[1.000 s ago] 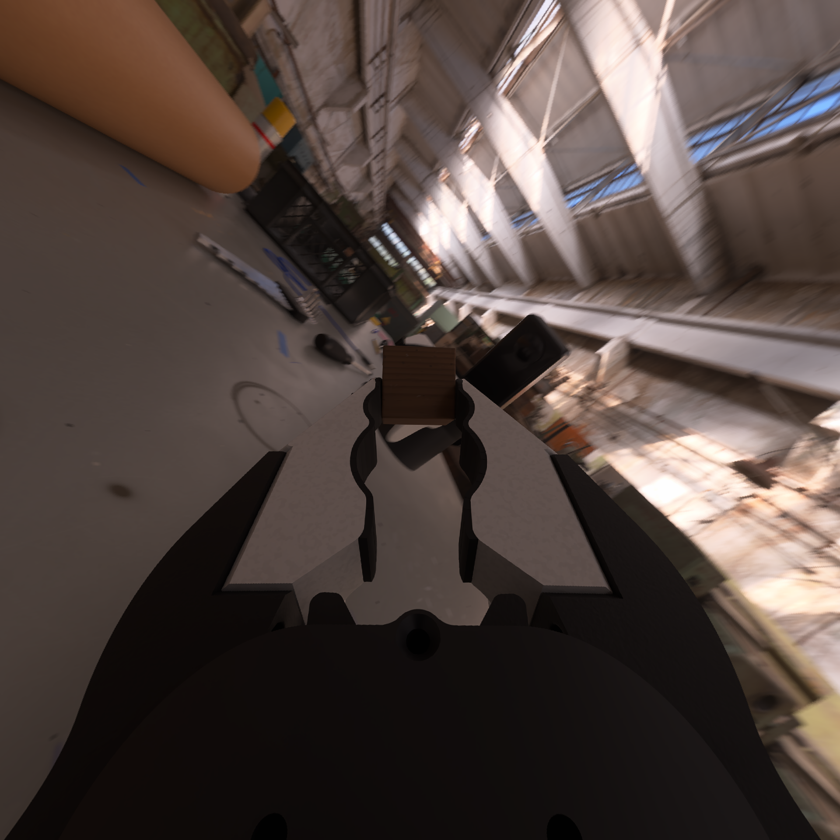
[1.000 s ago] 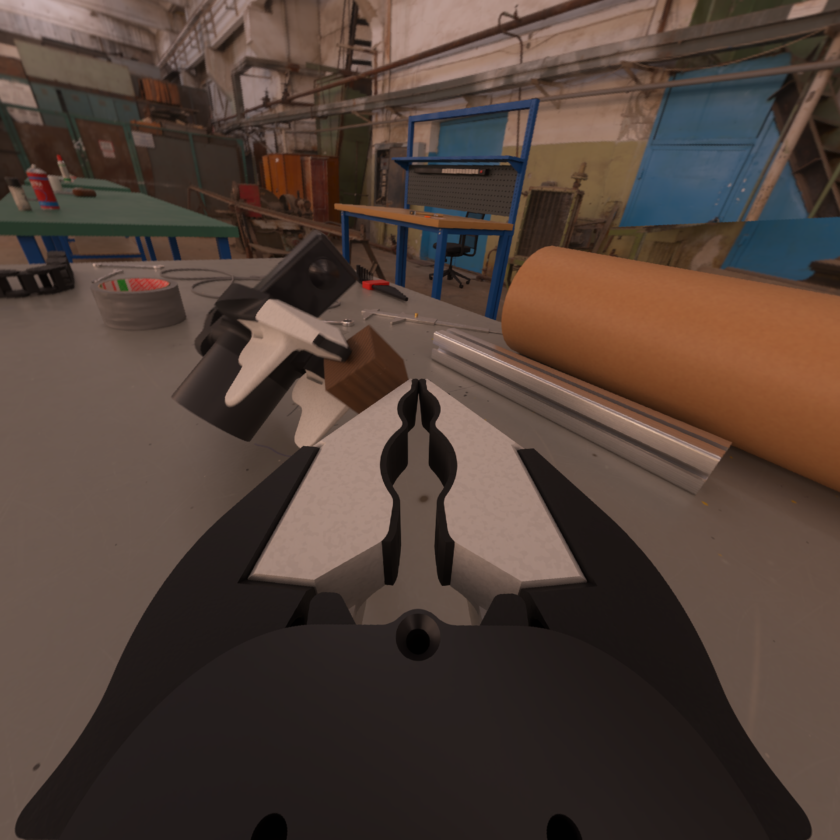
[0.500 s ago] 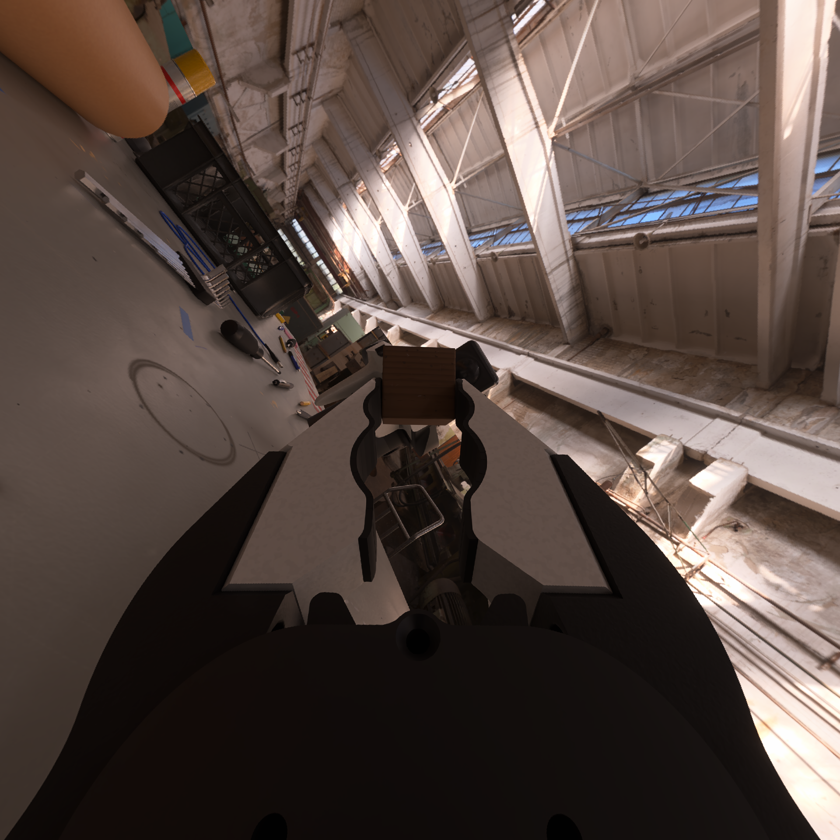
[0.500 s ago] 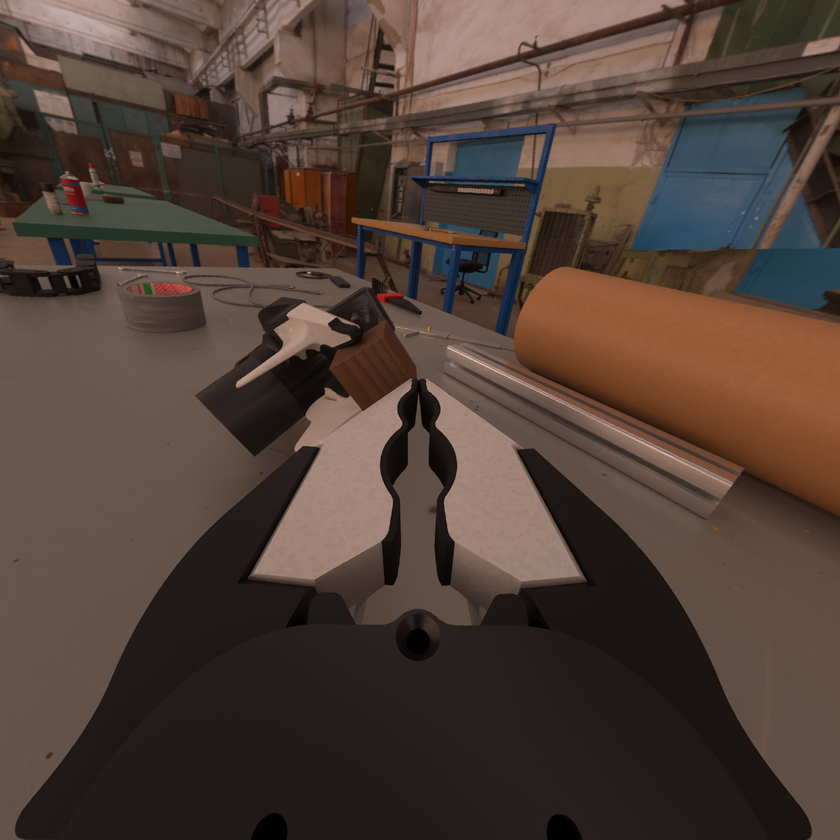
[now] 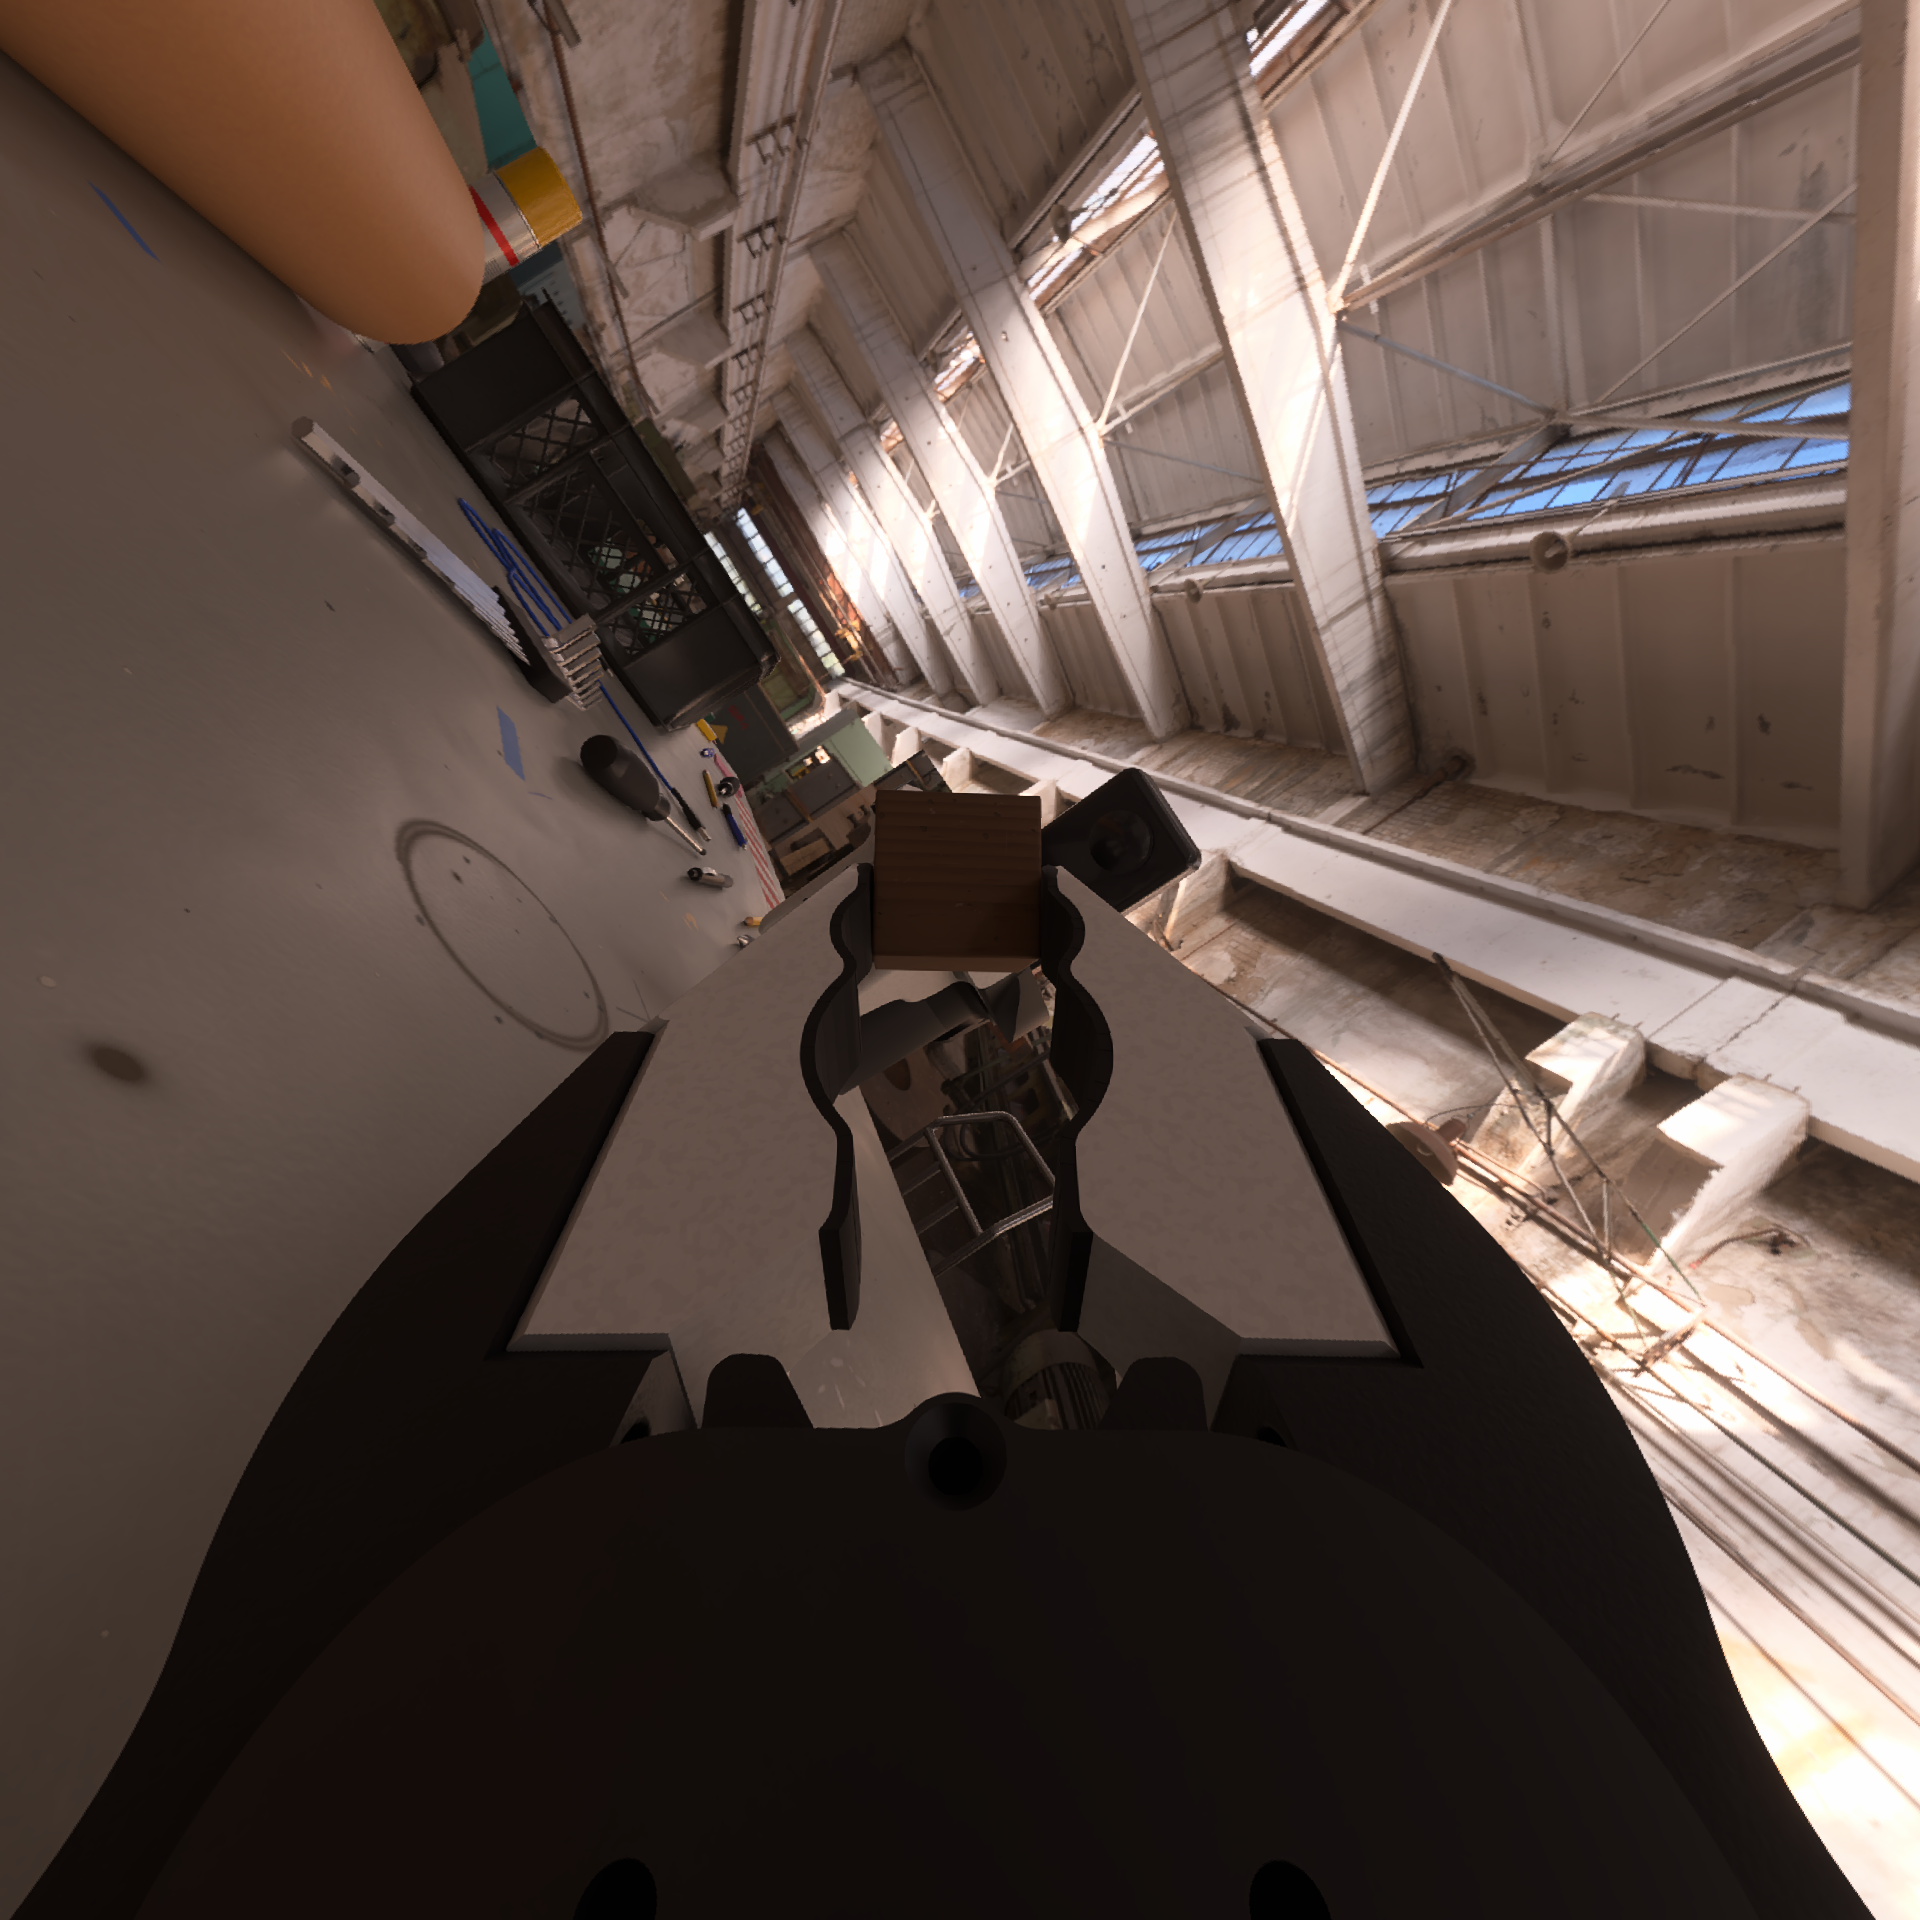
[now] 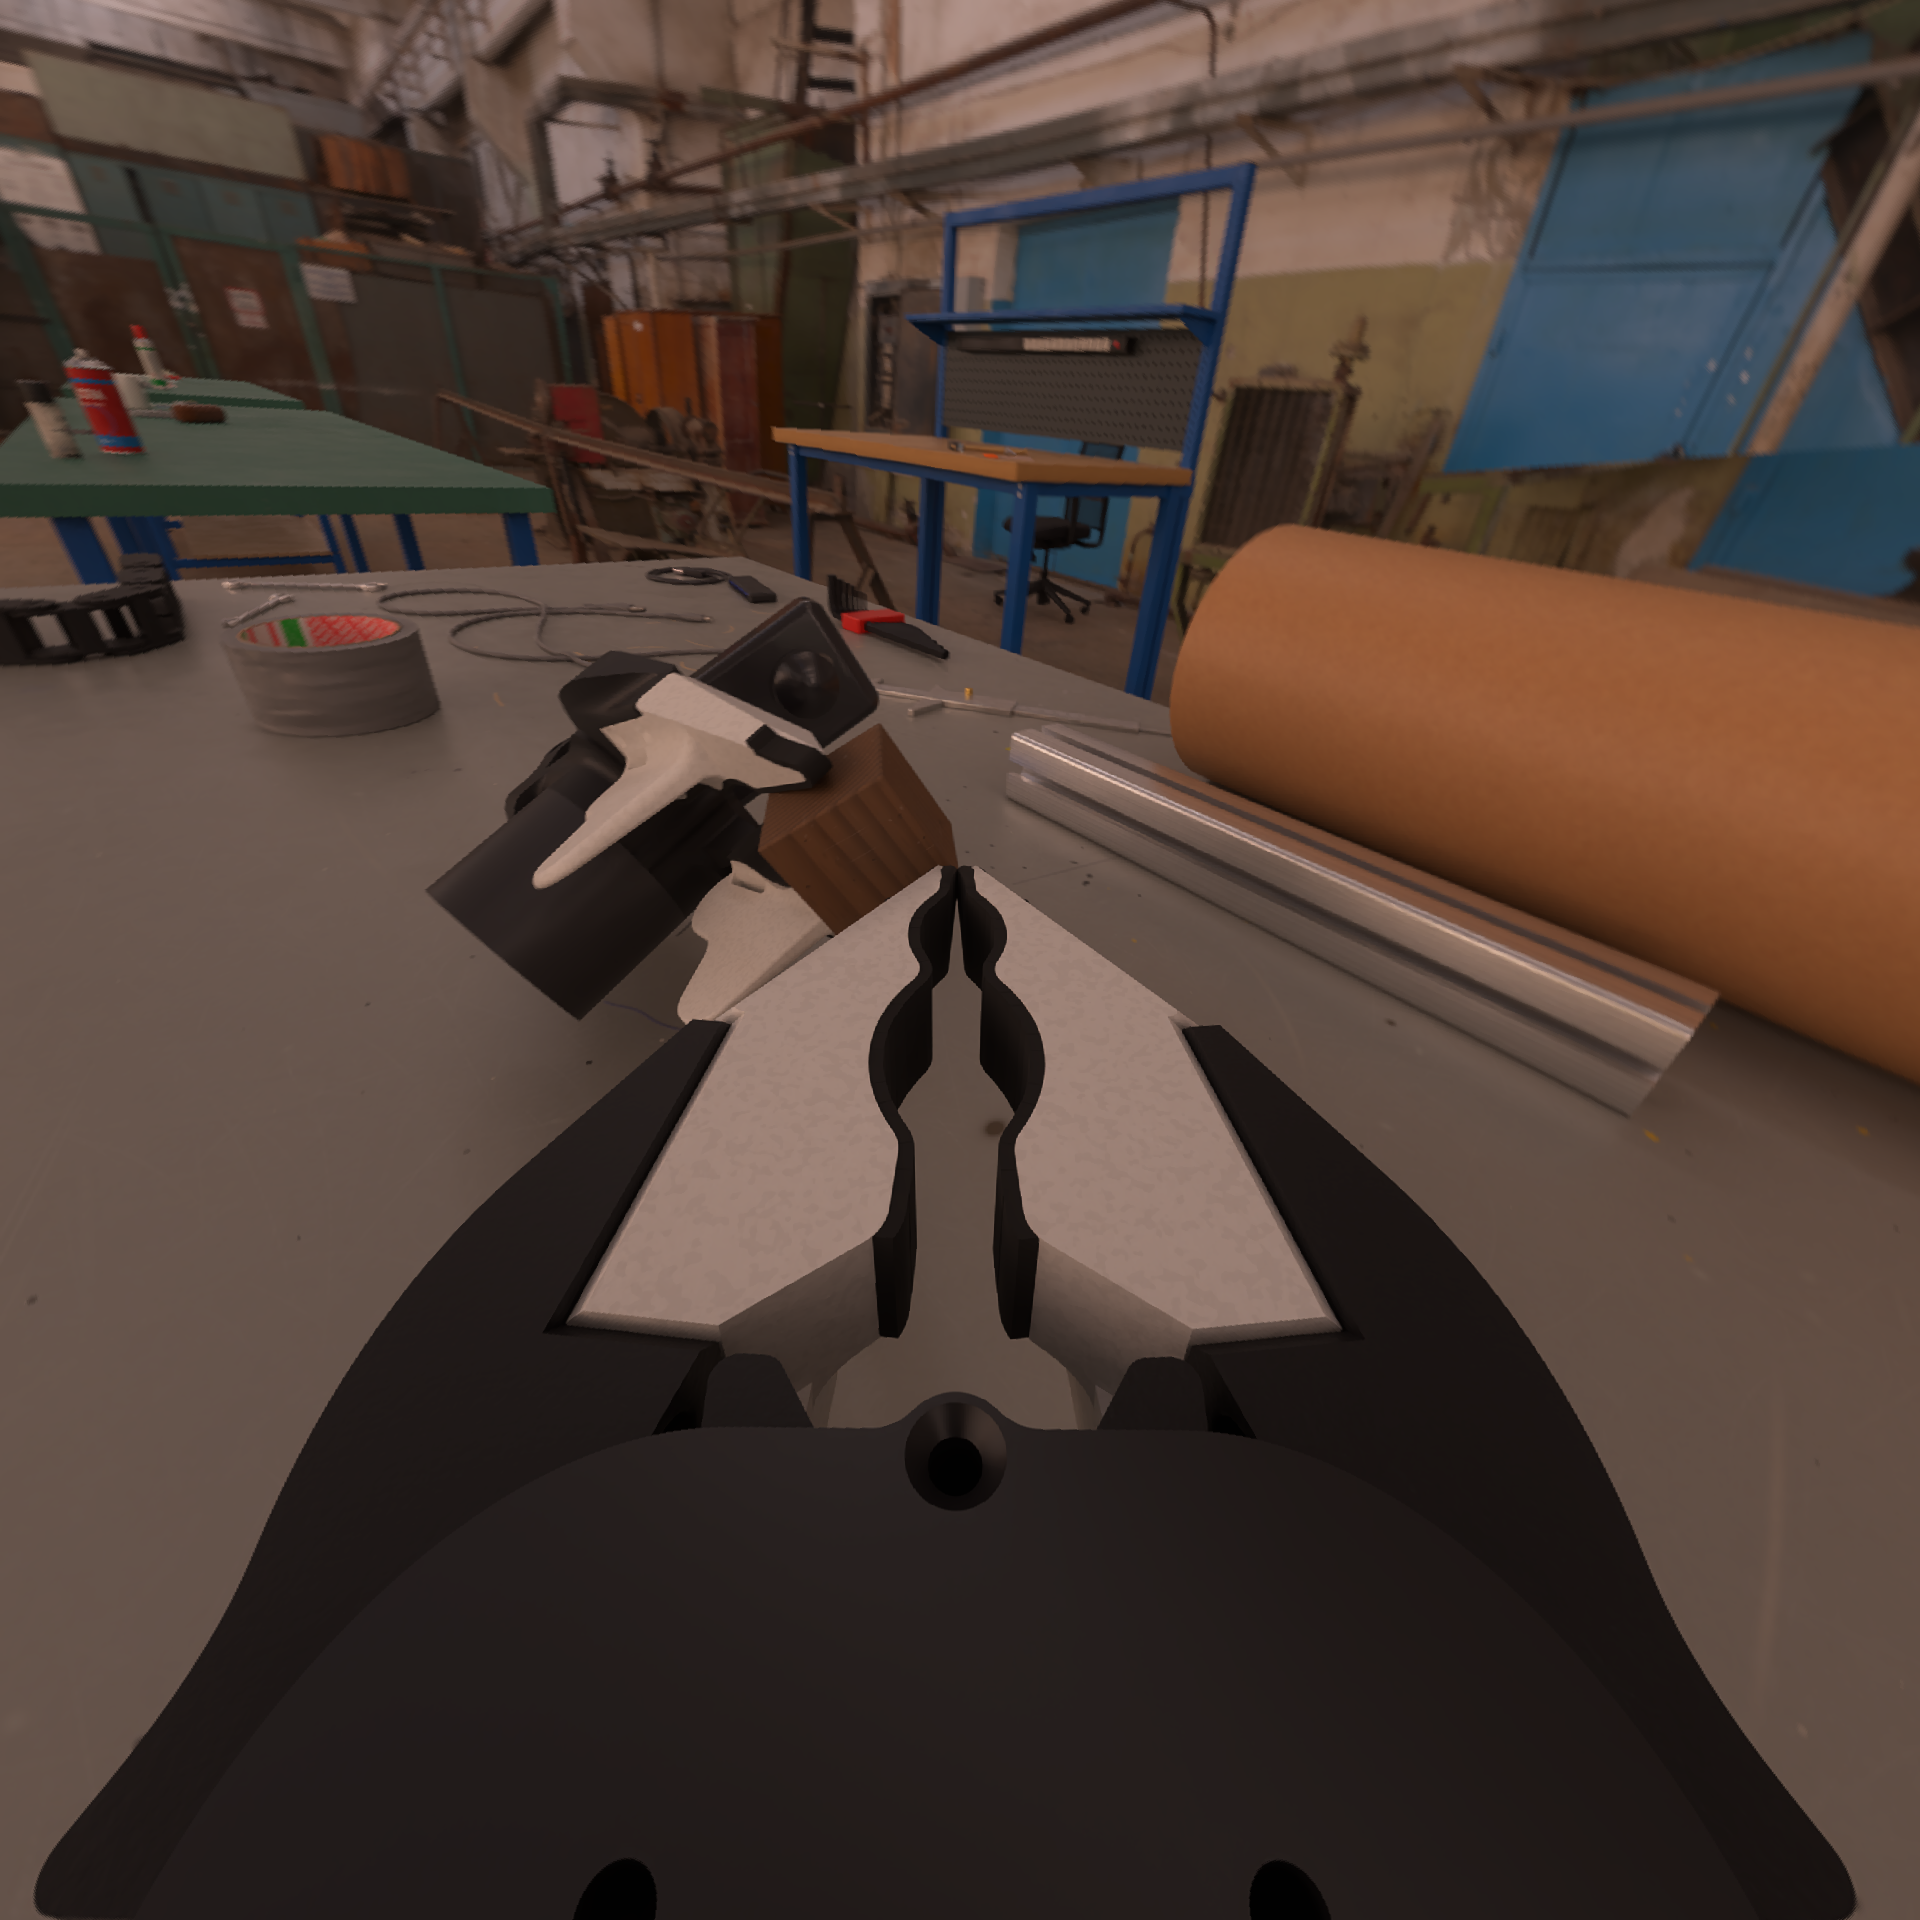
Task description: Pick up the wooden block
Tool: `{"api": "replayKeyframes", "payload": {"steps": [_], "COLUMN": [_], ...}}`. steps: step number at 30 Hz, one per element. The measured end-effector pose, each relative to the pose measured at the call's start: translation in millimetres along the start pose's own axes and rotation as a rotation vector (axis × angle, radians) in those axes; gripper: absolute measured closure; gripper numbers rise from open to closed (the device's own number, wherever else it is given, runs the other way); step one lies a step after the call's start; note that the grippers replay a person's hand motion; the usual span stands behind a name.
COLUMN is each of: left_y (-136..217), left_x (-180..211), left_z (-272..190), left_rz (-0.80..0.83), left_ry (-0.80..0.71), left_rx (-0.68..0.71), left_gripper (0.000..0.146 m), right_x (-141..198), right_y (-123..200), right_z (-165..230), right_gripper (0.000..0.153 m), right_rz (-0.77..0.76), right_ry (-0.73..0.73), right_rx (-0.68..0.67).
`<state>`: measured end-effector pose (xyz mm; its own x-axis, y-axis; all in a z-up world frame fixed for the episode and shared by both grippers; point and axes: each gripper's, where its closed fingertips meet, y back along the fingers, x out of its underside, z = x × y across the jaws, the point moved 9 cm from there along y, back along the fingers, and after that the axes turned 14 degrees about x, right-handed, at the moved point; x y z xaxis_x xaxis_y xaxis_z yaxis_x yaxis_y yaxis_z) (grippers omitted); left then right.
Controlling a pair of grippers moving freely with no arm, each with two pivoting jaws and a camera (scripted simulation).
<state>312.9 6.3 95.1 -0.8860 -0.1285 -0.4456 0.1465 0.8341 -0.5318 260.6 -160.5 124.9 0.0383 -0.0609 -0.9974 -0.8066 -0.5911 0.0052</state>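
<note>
The wooden block is a small brown cube pinched between the fingertips of my left gripper, which is shut on it. The left wrist view is rolled sideways, with the grey table on its left. In the right wrist view the left gripper holds the block tilted, just above the table. My right gripper is shut and empty, with its tips just right of and below the block. It also shows behind the block in the left wrist view.
A large brown cardboard roll and an aluminium profile lie to the right. A grey tape roll, cables and small tools lie at the back left. A black crate and a screwdriver show in the left wrist view.
The left gripper has kept hold of the block and turned about: its view swung toward the ceiling, then partly back. The right gripper stayed shut and moved only slightly.
</note>
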Motion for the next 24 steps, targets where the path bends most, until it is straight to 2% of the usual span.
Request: {"api": "replayKeyframes", "payload": {"steps": [4, 10, 15, 21, 24], "left_y": [1.1, 3.1, 3.9, 4.2, 4.4], "left_x": [-0.5, -1.8, -2.3, -2.0, -1.8], "left_z": [0.6, 0.9, 0.7, 1.2, 1.9], "left_rz": [-0.002, -0.009, -0.006, -0.002, 0.001], "left_ry": [-0.001, -0.002, -0.002, 0.005, 0.009], "left_rx": [-0.007, -0.008, -0.006, -0.001, -0.007], "left_gripper": [0.114, 0.114, 0.114, 0.114, 0.114], "right_x": [4.1, 4.7, 2.6, -5.3, -11.7], "right_y": [0.2, -1.5, 1.2, 3.2, 8.7], "right_z": [-4.3, -13.9, -11.2, -12.9, -14.0], "right_gripper": [0.153, 0.153, 0.153, 0.153, 0.148], "right_rz": [-0.03, 0.011, -0.016, 0.051, 0.026], "right_ry": [0.038, -0.008, -0.006, -0.125, -0.151], "right_rx": [0.011, 0.087, 0.029, -0.017, -0.046]}}
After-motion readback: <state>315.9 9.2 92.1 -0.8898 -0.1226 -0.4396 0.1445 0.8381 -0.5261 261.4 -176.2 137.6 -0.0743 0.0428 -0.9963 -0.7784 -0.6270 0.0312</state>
